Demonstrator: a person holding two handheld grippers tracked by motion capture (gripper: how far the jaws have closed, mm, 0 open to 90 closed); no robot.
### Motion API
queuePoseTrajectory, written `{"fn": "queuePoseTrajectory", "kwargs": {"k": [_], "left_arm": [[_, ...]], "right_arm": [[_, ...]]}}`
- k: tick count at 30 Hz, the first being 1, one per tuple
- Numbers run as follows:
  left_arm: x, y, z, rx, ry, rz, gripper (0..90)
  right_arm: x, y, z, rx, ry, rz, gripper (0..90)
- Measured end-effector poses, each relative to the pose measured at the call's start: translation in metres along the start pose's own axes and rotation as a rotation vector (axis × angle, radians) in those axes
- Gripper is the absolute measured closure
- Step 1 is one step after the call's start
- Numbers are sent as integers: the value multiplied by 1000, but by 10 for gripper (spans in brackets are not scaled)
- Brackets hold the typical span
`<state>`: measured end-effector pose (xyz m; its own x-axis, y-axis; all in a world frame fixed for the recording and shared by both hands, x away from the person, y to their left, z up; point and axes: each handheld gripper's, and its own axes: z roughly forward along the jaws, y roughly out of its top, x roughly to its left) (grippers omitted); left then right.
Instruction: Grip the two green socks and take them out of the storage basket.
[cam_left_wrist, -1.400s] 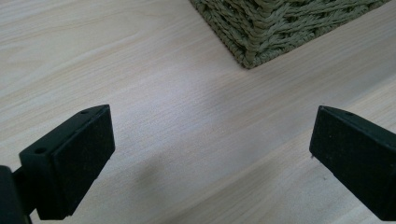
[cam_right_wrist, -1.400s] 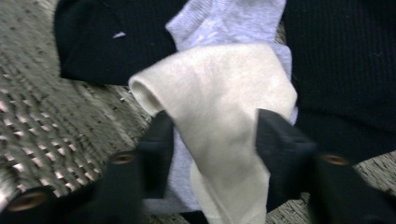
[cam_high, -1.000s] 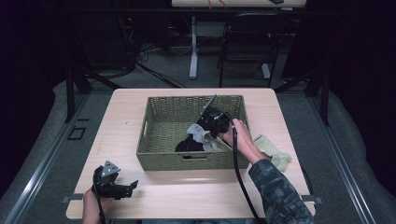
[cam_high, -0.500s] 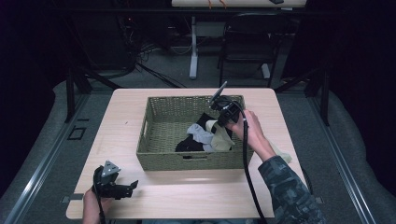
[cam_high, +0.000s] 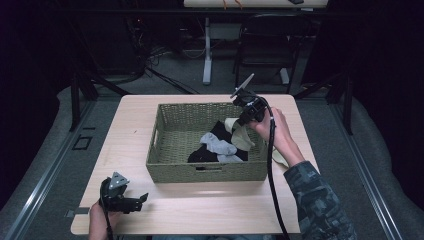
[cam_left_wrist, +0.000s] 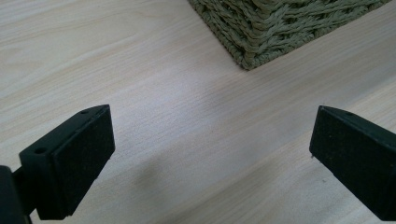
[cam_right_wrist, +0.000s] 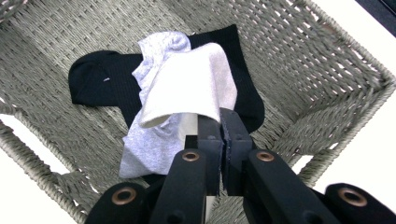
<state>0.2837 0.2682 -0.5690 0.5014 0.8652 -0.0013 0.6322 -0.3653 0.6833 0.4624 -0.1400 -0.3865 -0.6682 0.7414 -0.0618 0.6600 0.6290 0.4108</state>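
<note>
Hanging lengthwise, cream sock (cam_high: 243, 136) (toe down), R gripper (cam_high: 243, 119)

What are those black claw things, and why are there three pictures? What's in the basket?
A person sits at a wooden table holding a two-jaw grabber in each hand. One picture comes from a camera high above the table; the other two come from little cameras riding on the grabbers, looking along their black jaws. The left gripper rests near the table's front edge, jaws wide open, holding nothing. The right gripper is pinched shut on a cream sock, lifted above a green woven basket. Inside the basket lie a light grey sock and black socks. Another pale sock lies on the table beside the basket.
</note>
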Motion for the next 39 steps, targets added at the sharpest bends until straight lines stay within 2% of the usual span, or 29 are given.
{"fn": "queuePoseTrajectory", "kwargs": {"k": [20, 23, 33, 39], "left_arm": [[0, 1, 4, 8, -4, 0, 0], [1, 2, 3, 7, -4, 3, 0], [0, 4, 4, 0, -5, 5, 0], [-3, 7, 7, 3, -19, 21, 0]], "right_arm": [[-8, 11, -37, -60, 33, 0, 887], [-9, 12, -41, -55, 27, -2, 887], [-10, 16, -68, -95, 4, -2, 887], [-10, 17, -86, -117, -13, -1, 887]]}}
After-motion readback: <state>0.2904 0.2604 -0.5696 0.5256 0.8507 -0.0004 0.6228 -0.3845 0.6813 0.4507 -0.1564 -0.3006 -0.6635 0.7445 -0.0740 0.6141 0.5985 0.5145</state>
